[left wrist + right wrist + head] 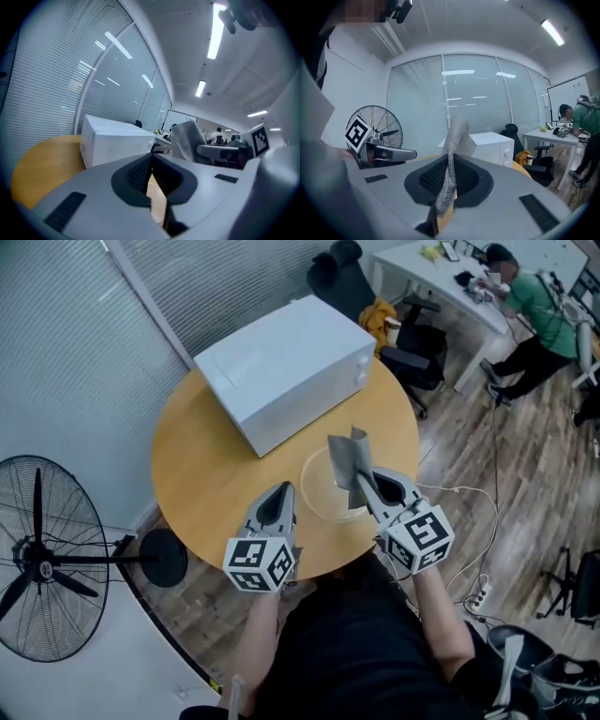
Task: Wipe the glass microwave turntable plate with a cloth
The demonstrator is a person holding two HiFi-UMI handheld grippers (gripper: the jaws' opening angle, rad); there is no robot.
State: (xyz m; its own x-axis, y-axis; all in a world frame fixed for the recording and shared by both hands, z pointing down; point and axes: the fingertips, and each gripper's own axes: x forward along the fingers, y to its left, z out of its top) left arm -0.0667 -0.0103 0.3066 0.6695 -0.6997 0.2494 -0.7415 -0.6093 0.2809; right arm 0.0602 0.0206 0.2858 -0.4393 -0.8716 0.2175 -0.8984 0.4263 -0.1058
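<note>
The round glass turntable plate lies flat on the round wooden table, near its front right edge. My right gripper hovers above the plate, shut on a grey cloth that sticks up from its jaws. In the right gripper view the cloth is pinched between the dark pads and stands upright. My left gripper hangs to the plate's left, above the table's front edge. Its jaws are shut with nothing between them. Both grippers point roughly level, above the table.
A white microwave stands at the back of the table, its door side facing right. A standing fan is on the floor at the left. Behind the table are a black office chair and a desk with a seated person.
</note>
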